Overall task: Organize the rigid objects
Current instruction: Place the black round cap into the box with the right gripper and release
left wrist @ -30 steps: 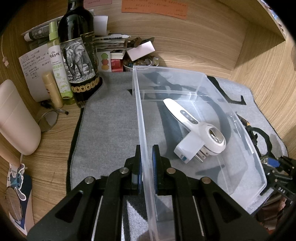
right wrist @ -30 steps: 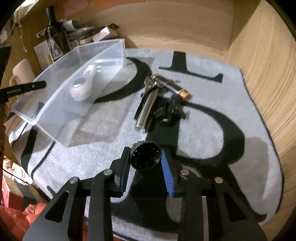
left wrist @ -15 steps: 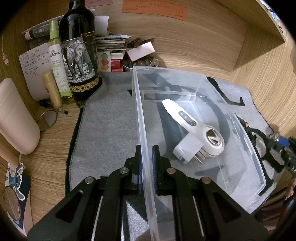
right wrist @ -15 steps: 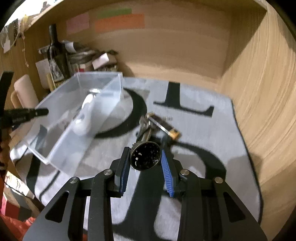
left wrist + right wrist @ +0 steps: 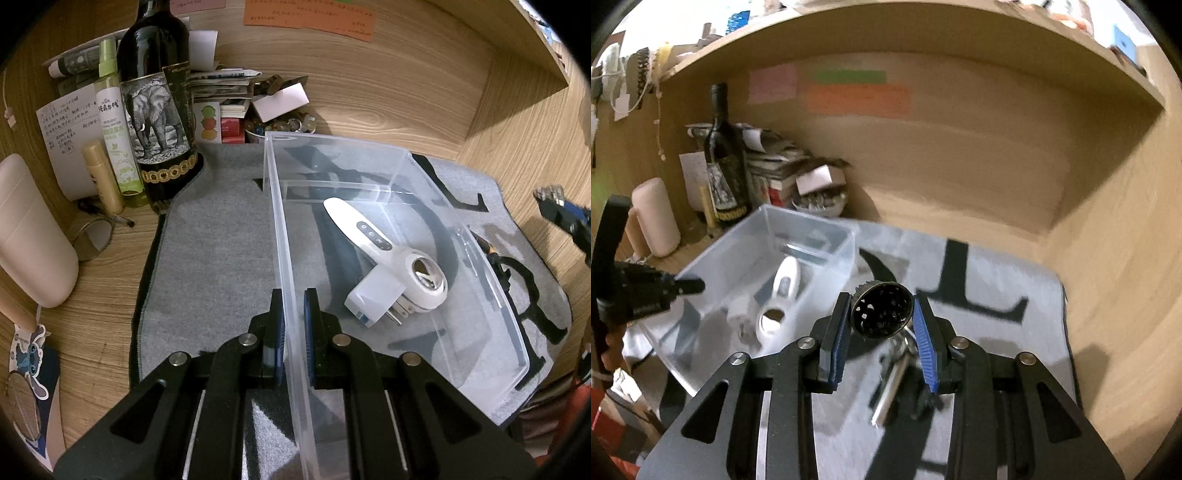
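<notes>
Left wrist view shows your left gripper (image 5: 293, 325) clamped on the near long wall of the clear plastic bin (image 5: 280, 229), one blue-padded finger outside the wall and one inside. The bin sits on the grey mat (image 5: 218, 258) with black lettering. Inside it lie a white handheld device (image 5: 391, 254) with a round metal-lined head and, touching that head, a white plug adapter (image 5: 373, 299) with its prongs pointing toward the bin's right wall. To the left of the mat, on the wooden desk (image 5: 96, 325), stand a dark wine bottle (image 5: 155, 122) with an elephant label and a green spray bottle (image 5: 116, 136) just beside it. At the right edge of this view your right gripper (image 5: 561, 214) appears, held up off the mat. In the right wrist view, your right gripper (image 5: 882, 325) is closed on a round black perforated cap (image 5: 881, 314), its open face turned toward the camera, held in the air above the mat and to the right of the bin (image 5: 812, 229). Below it on the mat lies a silver metal tool (image 5: 892, 384), blurred, with a dark piece just beside it that you cannot make out.
</notes>
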{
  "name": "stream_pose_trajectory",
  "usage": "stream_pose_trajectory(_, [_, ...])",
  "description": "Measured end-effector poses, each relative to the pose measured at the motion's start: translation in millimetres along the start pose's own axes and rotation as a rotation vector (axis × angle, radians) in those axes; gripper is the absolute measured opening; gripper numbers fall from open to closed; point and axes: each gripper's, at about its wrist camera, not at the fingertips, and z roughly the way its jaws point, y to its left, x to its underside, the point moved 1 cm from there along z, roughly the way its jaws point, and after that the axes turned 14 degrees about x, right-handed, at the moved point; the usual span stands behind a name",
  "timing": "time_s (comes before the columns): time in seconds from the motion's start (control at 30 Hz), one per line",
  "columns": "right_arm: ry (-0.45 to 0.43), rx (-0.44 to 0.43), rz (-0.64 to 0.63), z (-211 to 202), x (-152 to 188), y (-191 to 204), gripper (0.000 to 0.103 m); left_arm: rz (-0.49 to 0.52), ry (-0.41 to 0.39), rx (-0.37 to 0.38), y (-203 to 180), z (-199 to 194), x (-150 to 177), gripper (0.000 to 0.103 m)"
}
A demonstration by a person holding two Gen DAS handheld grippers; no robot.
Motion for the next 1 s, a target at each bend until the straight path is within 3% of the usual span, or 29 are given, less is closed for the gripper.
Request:
stream_pose_trajectory(0.43, [-0.048,-0.117,-0.043,14,-35,43,0.03,-0.001,-0.002,0.001,-1,0,1,0.009])
stream_pose_trajectory(1.0, [0.063,-0.211,-0.132,57,-40,90,0.03,-0.005,-0.008,0.012,2,-1,2,0.009])
